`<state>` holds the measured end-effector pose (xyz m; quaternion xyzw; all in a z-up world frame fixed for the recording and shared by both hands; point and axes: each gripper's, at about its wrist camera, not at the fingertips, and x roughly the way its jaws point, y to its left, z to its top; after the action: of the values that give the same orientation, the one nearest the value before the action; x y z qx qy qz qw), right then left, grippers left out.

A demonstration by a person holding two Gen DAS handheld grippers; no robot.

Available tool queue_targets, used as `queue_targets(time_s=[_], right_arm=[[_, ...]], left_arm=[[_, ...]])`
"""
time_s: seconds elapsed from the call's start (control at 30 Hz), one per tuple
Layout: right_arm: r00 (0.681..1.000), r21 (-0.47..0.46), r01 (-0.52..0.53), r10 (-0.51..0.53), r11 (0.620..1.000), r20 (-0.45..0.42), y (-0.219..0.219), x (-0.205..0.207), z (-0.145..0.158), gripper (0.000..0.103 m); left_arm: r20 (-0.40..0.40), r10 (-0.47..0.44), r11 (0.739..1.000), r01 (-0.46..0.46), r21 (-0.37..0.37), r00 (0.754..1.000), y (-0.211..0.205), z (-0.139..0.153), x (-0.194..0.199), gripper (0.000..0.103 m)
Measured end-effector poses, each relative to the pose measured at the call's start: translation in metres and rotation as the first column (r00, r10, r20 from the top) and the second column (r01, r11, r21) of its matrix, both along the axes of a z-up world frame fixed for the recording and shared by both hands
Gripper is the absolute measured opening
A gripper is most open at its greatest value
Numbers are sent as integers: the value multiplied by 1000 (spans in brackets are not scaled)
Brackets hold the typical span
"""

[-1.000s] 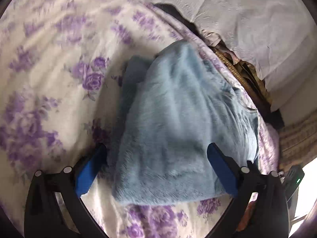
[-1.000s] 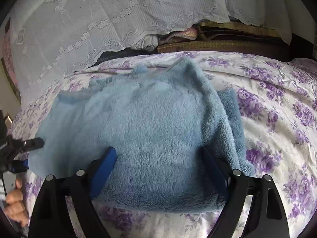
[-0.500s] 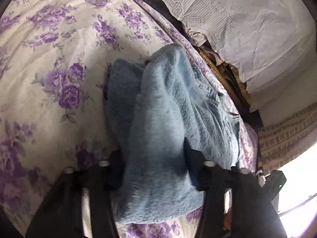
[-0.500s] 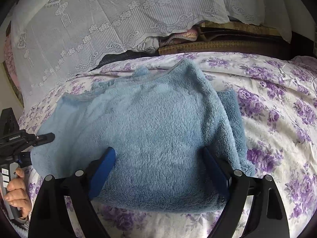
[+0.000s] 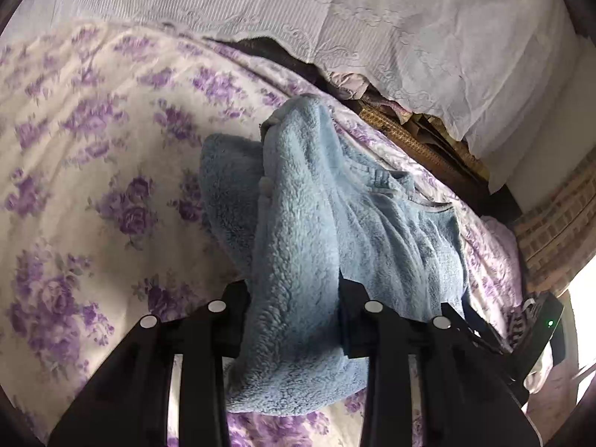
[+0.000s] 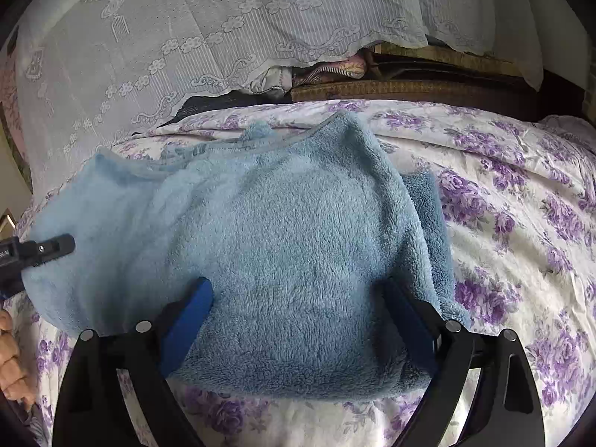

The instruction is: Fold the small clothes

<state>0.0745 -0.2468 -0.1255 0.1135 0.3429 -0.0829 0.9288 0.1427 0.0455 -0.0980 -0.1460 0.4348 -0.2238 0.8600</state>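
Note:
A light blue fleece top (image 6: 290,216) lies partly folded on a bedspread with purple flowers (image 6: 521,201). My left gripper (image 5: 294,298) has its jaws closing on the top's left edge. The fleece (image 5: 298,205) is pinched between the pads and pulled up into a ridge. In the right wrist view that gripper's finger (image 6: 44,249) shows at the top's left edge, with a person's hand (image 6: 11,365) below it. My right gripper (image 6: 298,305) stands open over the near hem, its blue pads (image 6: 186,316) wide apart and not pressing the fabric.
A white lace cloth (image 6: 223,37) hangs behind the bed over a stack of woven mats and folded fabrics (image 6: 409,82). A brick wall (image 5: 558,223) and a black device with a green light (image 5: 540,331) are at the right of the left wrist view.
My left gripper went from wide open around the top's edge to closed on it, then rose and rolled, so the fleece bunched upward. The right gripper stayed still.

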Motion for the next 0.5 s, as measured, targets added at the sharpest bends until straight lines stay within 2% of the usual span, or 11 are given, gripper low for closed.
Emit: queue_targets(time_s=[0.1, 0.33, 0.5], right_arm=[[999, 56, 14, -16, 998, 48, -10, -7, 4, 94], [998, 111, 13, -20, 994, 60, -19, -8, 9, 93], [997, 245, 10, -29, 970, 72, -39, -10, 14, 93]], left_arm=[[29, -8, 999, 7, 34, 1000, -6, 11, -7, 31], [43, -15, 995, 10, 97, 999, -24, 29, -11, 31], [79, -32, 991, 22, 129, 996, -42, 47, -15, 30]])
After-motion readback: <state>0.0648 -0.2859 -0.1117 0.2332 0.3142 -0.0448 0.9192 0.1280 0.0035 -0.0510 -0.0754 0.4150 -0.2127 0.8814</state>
